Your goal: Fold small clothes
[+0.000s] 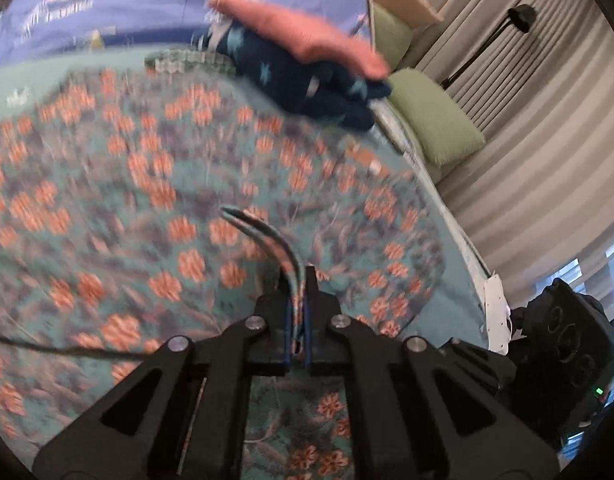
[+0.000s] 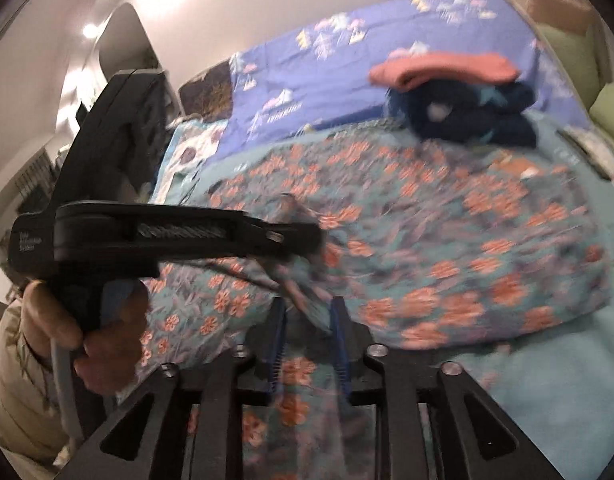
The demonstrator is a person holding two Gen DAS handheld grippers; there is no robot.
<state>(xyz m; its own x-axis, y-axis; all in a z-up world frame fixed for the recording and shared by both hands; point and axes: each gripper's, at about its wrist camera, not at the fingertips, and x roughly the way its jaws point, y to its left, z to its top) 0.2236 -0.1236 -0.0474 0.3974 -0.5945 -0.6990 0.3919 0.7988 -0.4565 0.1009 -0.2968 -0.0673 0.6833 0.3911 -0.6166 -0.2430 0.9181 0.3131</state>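
A teal garment with orange flowers (image 1: 155, 208) lies spread on the bed; it also shows in the right wrist view (image 2: 447, 240). My left gripper (image 1: 297, 284) is shut on a folded edge of this floral garment, which sticks up between the fingers. In the right wrist view the left gripper (image 2: 303, 236) reaches in from the left, held by a hand, pinching the cloth. My right gripper (image 2: 307, 308) stands partly open, with a bunched part of the floral garment between its blue pads (image 2: 277, 340). Both views are blurred.
A folded pink garment (image 2: 443, 68) lies on a dark blue starred garment (image 2: 467, 116) at the far side of the bed. A purple printed sheet (image 2: 347, 60) lies behind. Green cushions (image 1: 439, 128) and a curtain (image 1: 539, 152) stand right of the bed.
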